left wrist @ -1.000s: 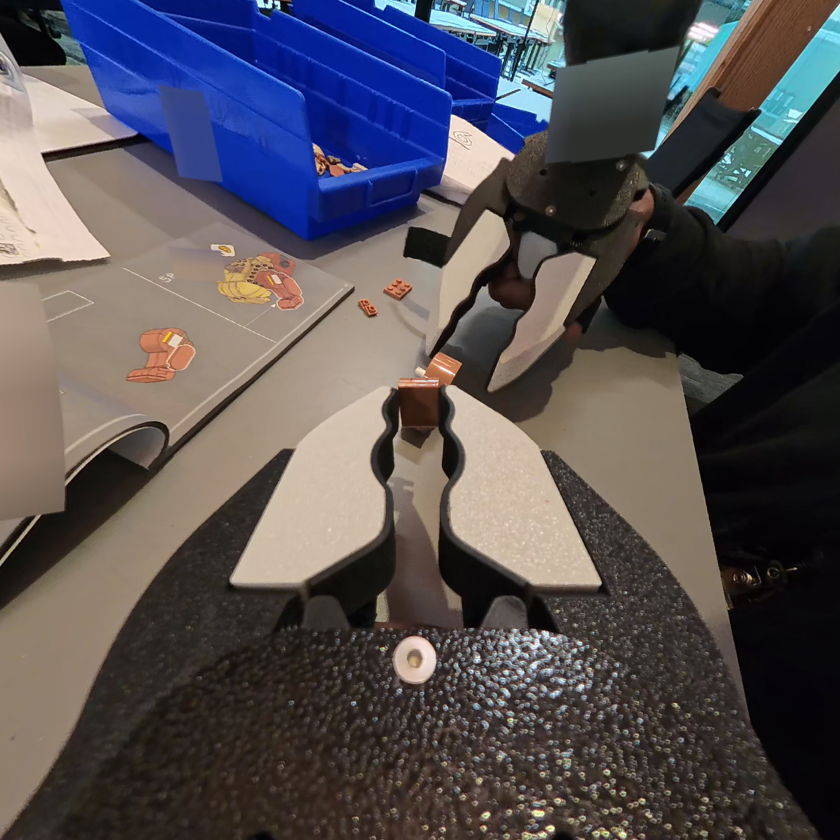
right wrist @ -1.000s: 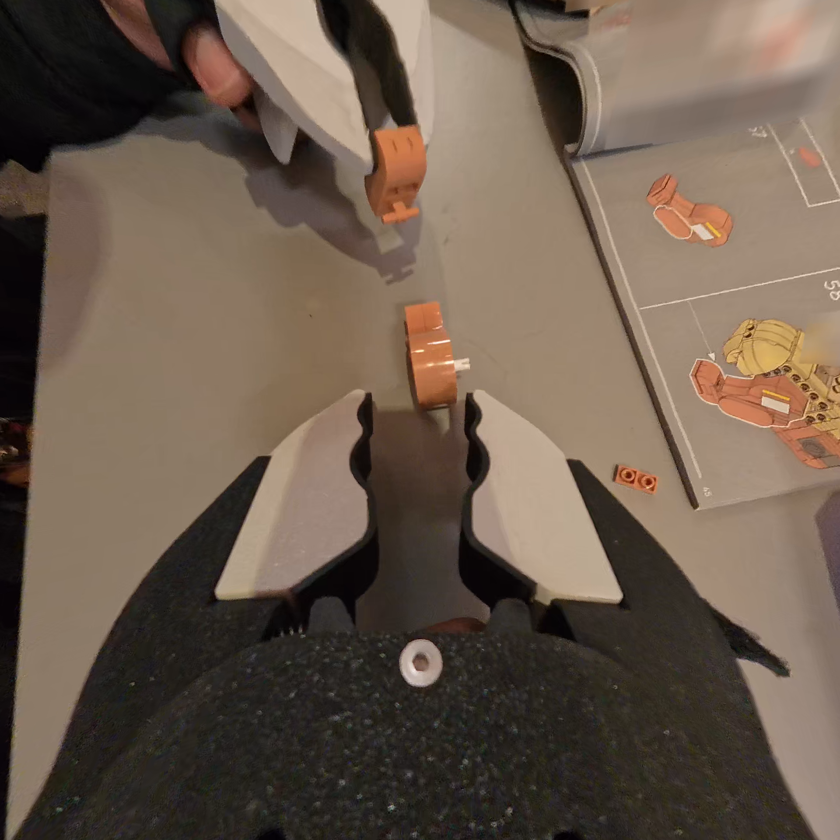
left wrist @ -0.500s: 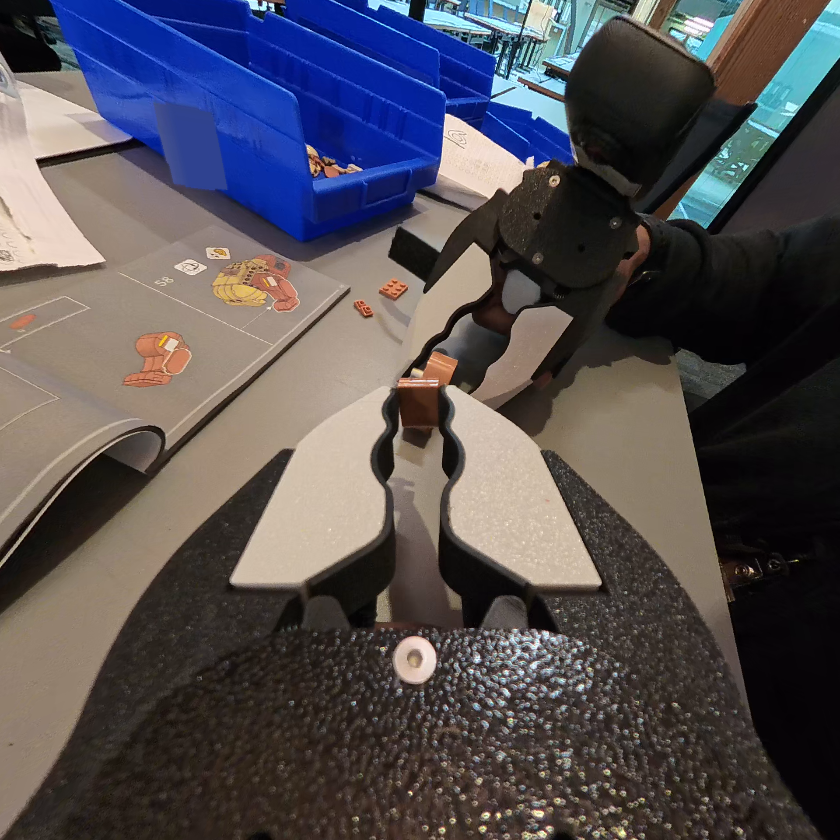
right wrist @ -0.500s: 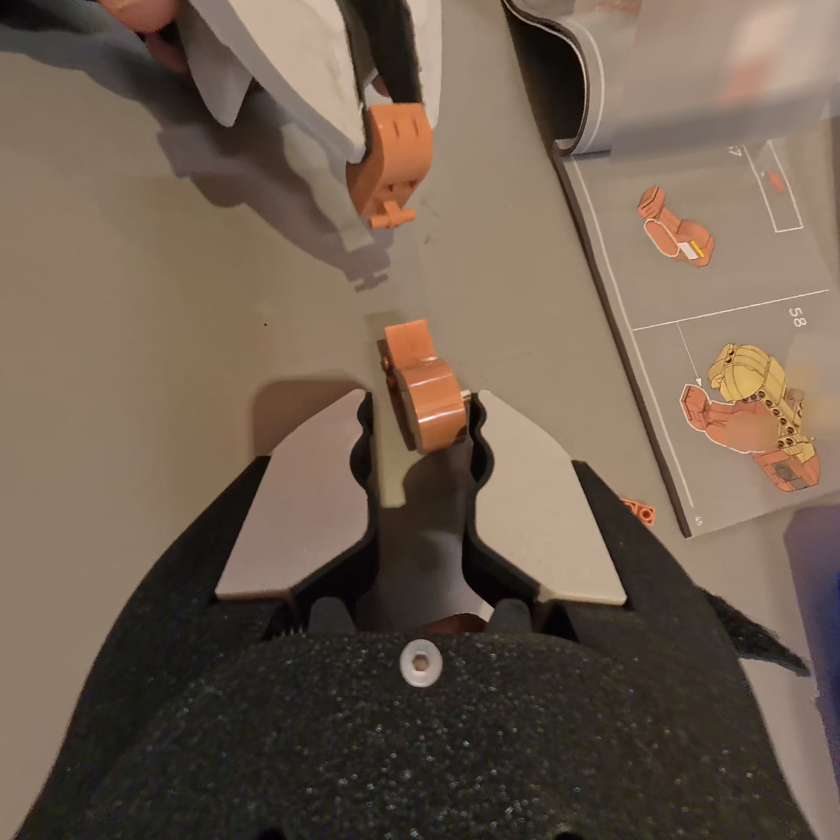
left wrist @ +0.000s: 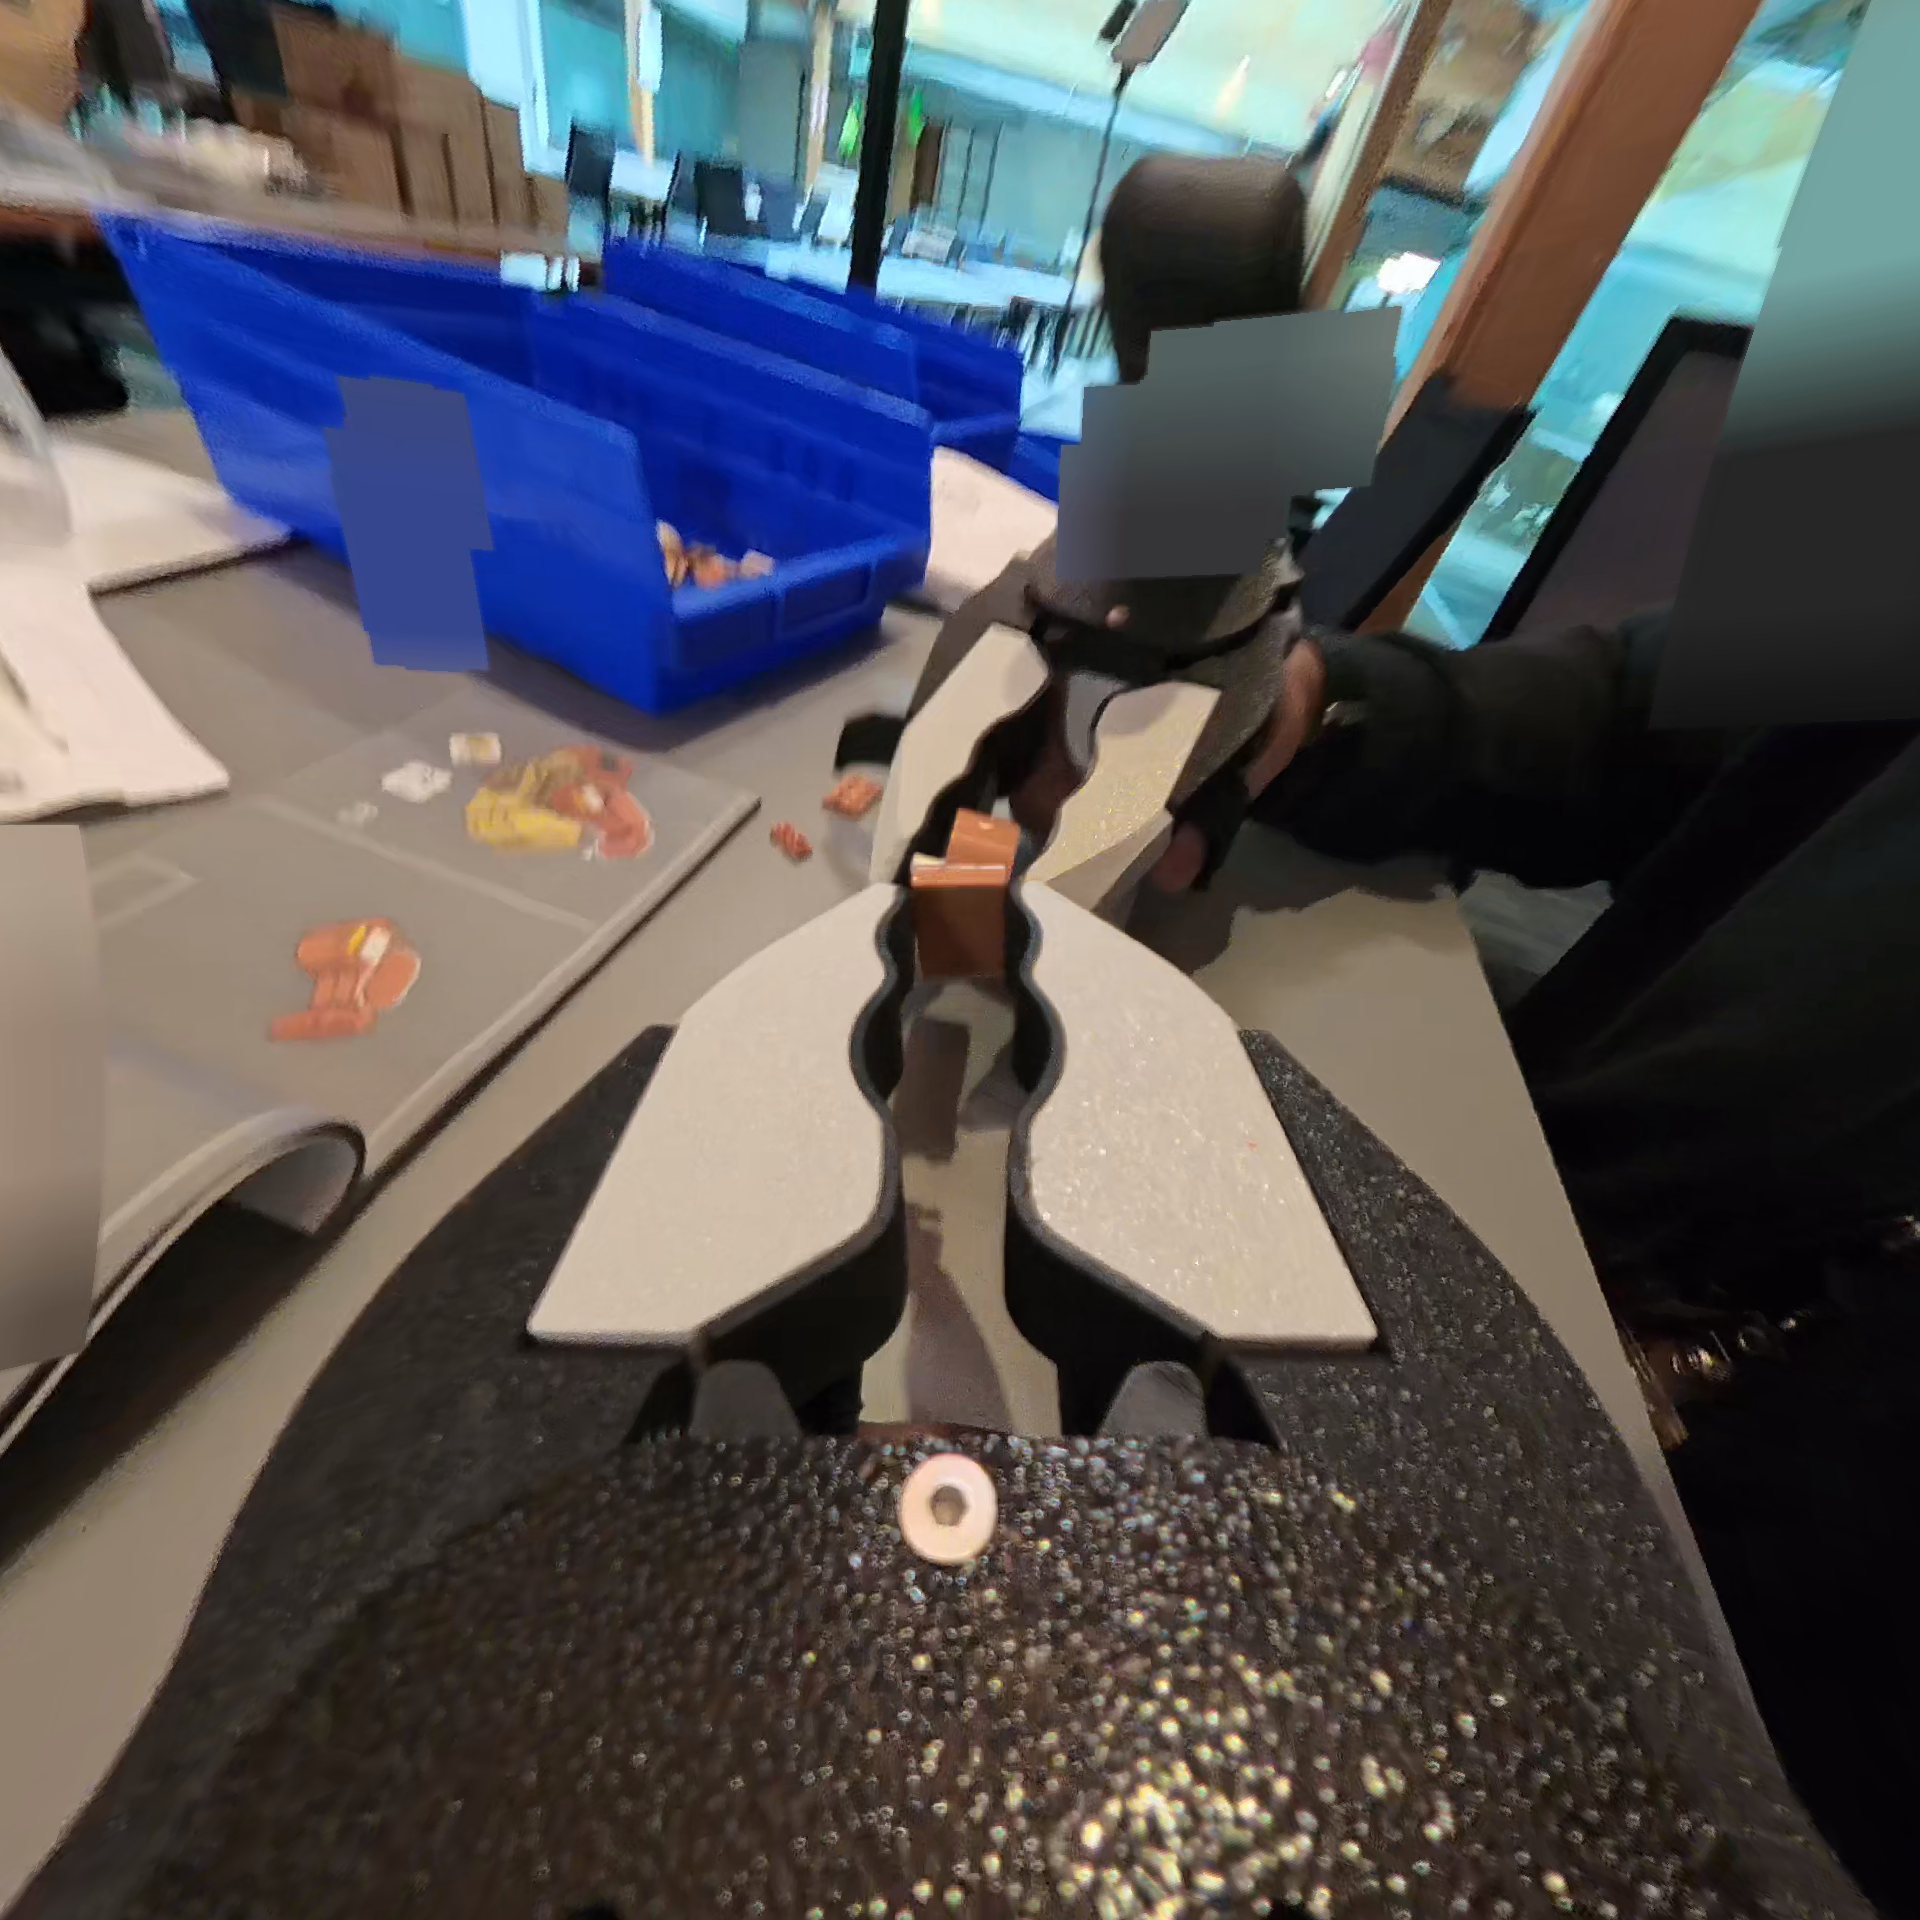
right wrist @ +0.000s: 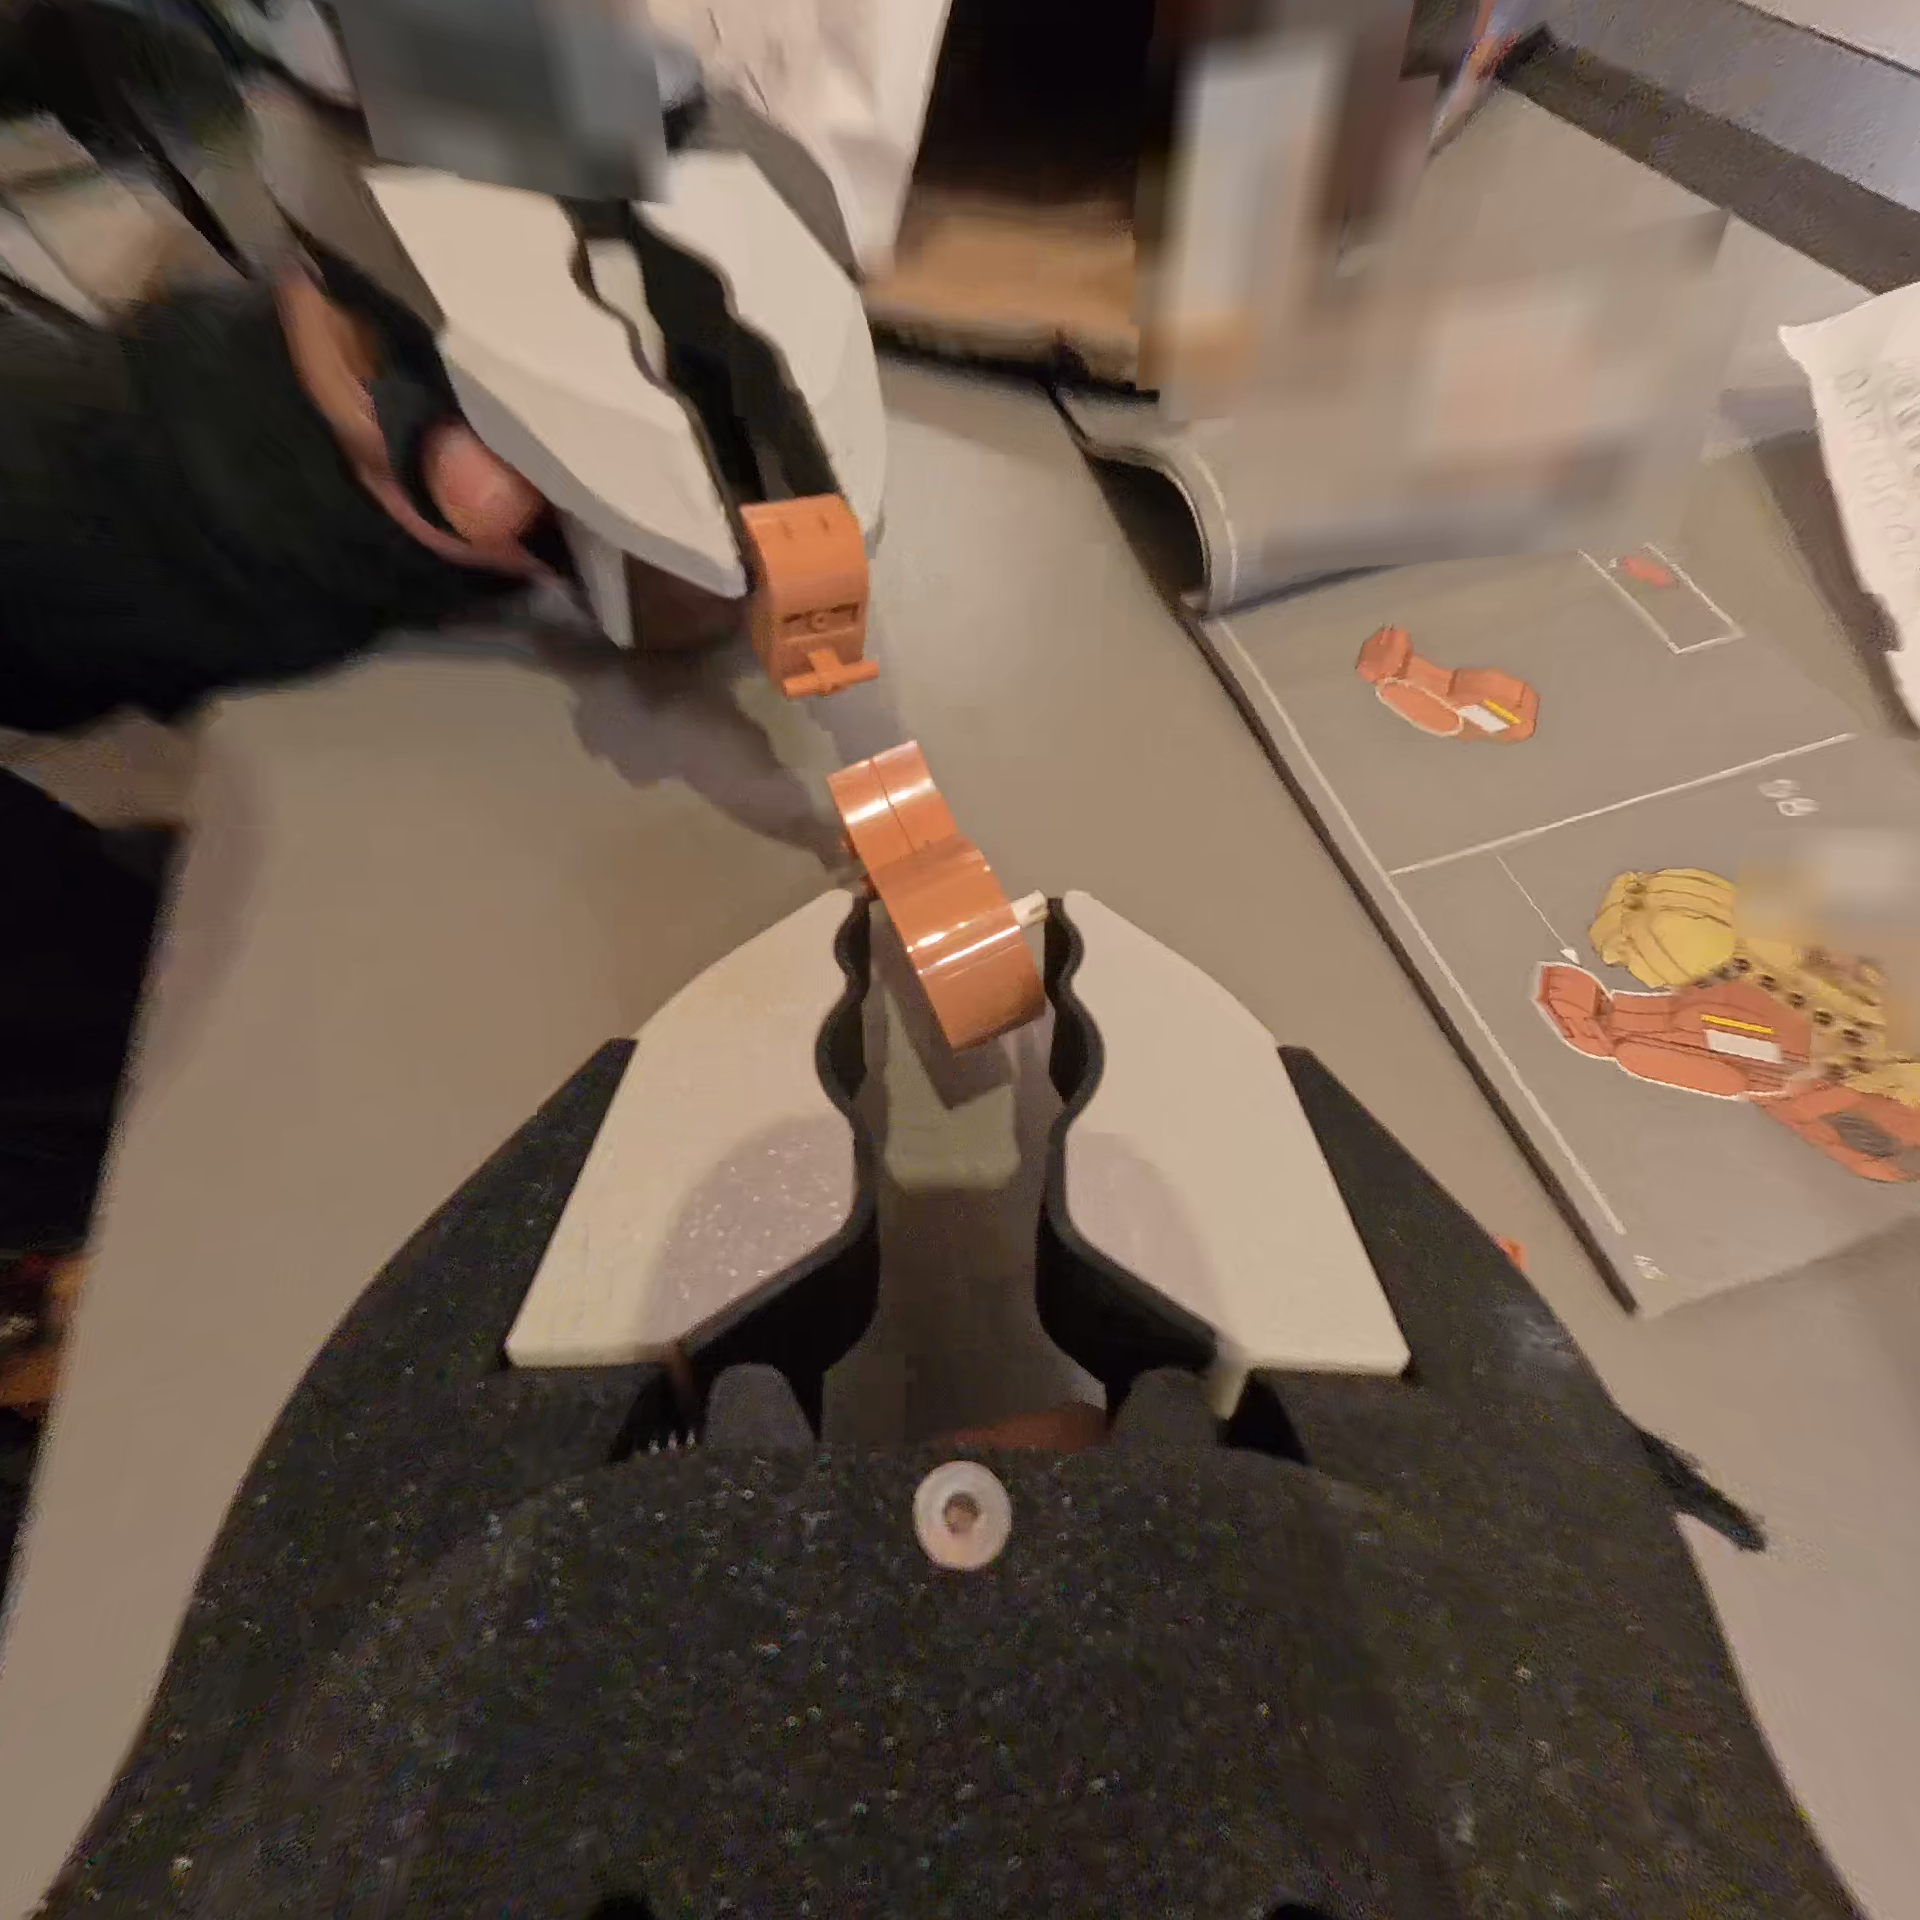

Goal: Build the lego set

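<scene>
Left gripper (left wrist: pixel 958 920) clenched on a small brown brick assembly (left wrist: pixel 961 925), pads tight on both sides, raised above the grey table (left wrist: pixel 1340 1039). Right gripper (right wrist: pixel 951 940) grasps a rounded orange-brown brick assembly (right wrist: pixel 935 914), tilted, white pin against its right pad. Open instruction booklet (right wrist: pixel 1558 831) at 3 o'clock; blue bin (left wrist: pixel 582 520) at 11 o'clock of the left gripper.

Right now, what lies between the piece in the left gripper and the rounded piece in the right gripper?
Nothing solid. In the right wrist view, only bare grey table and shadow show between the left gripper's brown piece and the right gripper's rounded piece.
</scene>
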Action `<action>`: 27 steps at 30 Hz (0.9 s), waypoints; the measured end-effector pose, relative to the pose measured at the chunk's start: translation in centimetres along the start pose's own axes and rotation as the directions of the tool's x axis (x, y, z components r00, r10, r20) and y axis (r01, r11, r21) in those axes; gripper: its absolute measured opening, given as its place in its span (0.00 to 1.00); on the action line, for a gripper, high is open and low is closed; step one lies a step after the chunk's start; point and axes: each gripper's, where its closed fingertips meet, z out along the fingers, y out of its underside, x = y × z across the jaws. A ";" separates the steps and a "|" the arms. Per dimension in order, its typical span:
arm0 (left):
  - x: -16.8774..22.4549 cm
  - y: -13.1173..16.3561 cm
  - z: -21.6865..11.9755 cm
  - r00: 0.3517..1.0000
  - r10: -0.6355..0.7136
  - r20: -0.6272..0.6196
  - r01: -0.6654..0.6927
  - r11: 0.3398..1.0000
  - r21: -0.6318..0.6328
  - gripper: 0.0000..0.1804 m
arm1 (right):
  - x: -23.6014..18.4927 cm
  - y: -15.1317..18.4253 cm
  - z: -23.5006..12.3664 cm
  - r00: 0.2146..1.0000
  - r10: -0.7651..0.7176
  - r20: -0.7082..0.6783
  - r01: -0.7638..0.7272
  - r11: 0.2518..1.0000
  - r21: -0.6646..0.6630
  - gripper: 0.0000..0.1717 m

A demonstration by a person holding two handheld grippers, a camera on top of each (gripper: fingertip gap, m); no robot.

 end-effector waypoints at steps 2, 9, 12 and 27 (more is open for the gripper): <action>0.3 -1.5 0.1 0.998 0.046 -0.032 -0.042 0.994 0.103 0.08 | -0.2 -1.0 -0.6 0.991 0.097 0.090 -0.104 0.991 0.082 0.19; 0.1 -3.4 1.6 0.988 0.128 -0.085 -0.106 0.968 0.227 0.08 | 0.9 -0.9 -1.8 0.987 0.132 0.092 -0.141 0.984 0.104 0.18; 0.4 -3.0 2.2 0.982 0.171 -0.083 -0.151 0.968 0.201 0.08 | 0.8 -1.0 -2.0 0.996 0.063 0.069 -0.070 0.991 0.114 0.18; 1.4 -0.6 2.7 0.875 0.483 -0.029 -0.483 0.876 0.016 0.09 | 0.9 0.9 -1.7 0.741 -0.627 -0.239 0.589 0.779 -0.214 0.17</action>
